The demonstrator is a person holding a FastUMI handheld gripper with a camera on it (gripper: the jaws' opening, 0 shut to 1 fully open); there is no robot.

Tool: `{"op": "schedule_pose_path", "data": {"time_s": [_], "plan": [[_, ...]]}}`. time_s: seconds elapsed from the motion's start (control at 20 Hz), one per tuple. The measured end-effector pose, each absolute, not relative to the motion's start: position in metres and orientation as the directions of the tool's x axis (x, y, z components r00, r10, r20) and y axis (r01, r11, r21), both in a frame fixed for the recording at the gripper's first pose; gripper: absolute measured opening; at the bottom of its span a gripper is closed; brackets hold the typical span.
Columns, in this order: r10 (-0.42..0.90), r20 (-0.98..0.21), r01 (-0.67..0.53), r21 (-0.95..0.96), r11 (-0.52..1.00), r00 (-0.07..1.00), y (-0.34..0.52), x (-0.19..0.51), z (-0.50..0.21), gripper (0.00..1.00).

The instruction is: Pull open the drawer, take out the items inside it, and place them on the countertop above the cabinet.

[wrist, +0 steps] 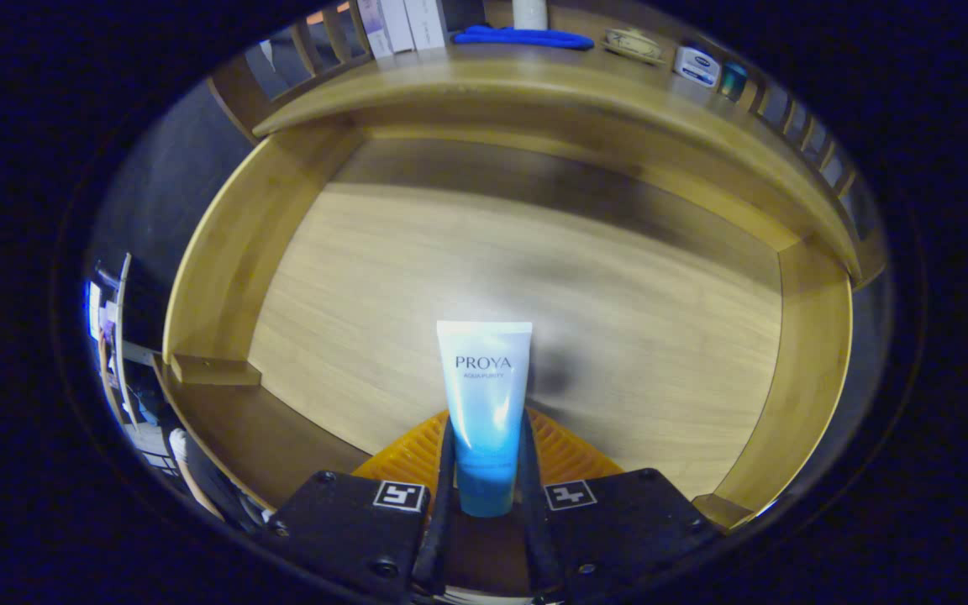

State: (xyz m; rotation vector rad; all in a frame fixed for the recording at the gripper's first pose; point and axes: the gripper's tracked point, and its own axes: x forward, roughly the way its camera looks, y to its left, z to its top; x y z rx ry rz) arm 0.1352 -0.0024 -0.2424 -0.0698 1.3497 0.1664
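While the gripper (484, 458) hangs over the pulled-out drawer (223, 252), its two fingers are closed on the lower part of a pale blue tube (485, 395), one finger pressing each side, so the tube stands upright between them with its darker end nearest and its flat crimped end pointing away; whether it is already clear of the drawer floor I cannot tell, though its soft shadow on the boards just to the right suggests it is at least close to them; just beyond the fingertips a ribbed orange piece (564, 449) shows on either side of the tube, and what it is I cannot make out; past that the drawer floor runs back bare and pale to the shadow under the cabinet, with wooden side walls to left and right; farther still, above the drawer, the countertop (467, 71) carries a coiled blue cord (526, 37), some white boxes (404, 25) to the left of it, and a small white jar (697, 65) and a teal one (733, 80) to the right; so by my reckoning the drawer is open and this tube looks to be the last thing in it; what remains is to lift it up and over the front edge and set it down in a free spot on that countertop.
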Motion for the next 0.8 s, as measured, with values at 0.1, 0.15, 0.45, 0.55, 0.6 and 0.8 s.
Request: {"op": "schedule_pose_path", "data": {"time_s": [0.1,0.15,0.45,0.55,0.6,0.8], "plan": [[0.098,-0.966,-0.136,0.067,0.988,0.239,-0.004,0.141,-0.225,0.38],[0.103,-0.961,-0.129,0.072,0.989,0.255,-0.005,0.143,-0.219,0.38],[0.125,-0.933,-0.081,0.104,0.991,0.338,-0.014,0.154,-0.183,0.38],[0.134,-0.921,-0.066,0.118,0.991,0.366,-0.018,0.16,-0.17,0.38],[0.136,-0.914,-0.053,0.125,0.991,0.383,-0.02,0.164,-0.161,0.38],[0.128,-0.897,-0.034,0.126,0.991,0.423,-0.025,0.176,-0.142,0.38]]}}
